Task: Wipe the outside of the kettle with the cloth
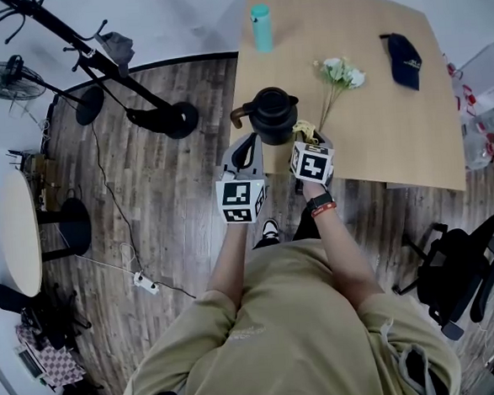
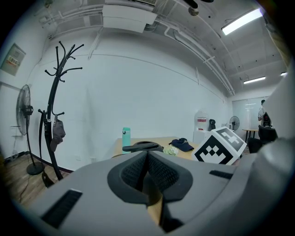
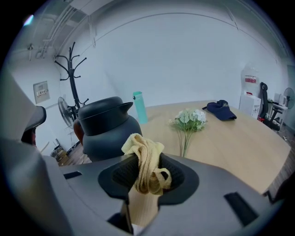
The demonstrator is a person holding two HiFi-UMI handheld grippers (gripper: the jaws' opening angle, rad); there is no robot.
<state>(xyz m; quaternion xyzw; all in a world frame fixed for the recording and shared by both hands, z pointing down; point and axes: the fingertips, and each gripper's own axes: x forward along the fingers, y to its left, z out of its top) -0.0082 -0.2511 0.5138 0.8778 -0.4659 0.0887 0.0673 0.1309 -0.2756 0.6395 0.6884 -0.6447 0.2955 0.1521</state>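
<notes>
Black round-bodied kettle with lid and brown handle (image 1: 273, 115) stands on the near left corner of the light wooden table (image 1: 394, 131). The right gripper (image 3: 146, 171) is just in front of the kettle and a little to its right; jaws clamped on a bunched pale-yellow cloth (image 3: 143, 152). The cloth is close to the kettle's wall but apart from it; no contact seen. The left gripper (image 2: 147, 161) is front-left of the kettle; jaws pressed together, nothing between them.

Judged: cloth is in hand, wiping itself all left to do; cleaned sides, if any, not discernible.

Count:
- kettle one; cloth one; grippers two
- beyond the kettle, one teal bottle (image 1: 260, 27)
- right of the kettle, one bunch of white flowers (image 1: 340, 74)
- farther right, one dark blue cap (image 1: 403, 59)
</notes>
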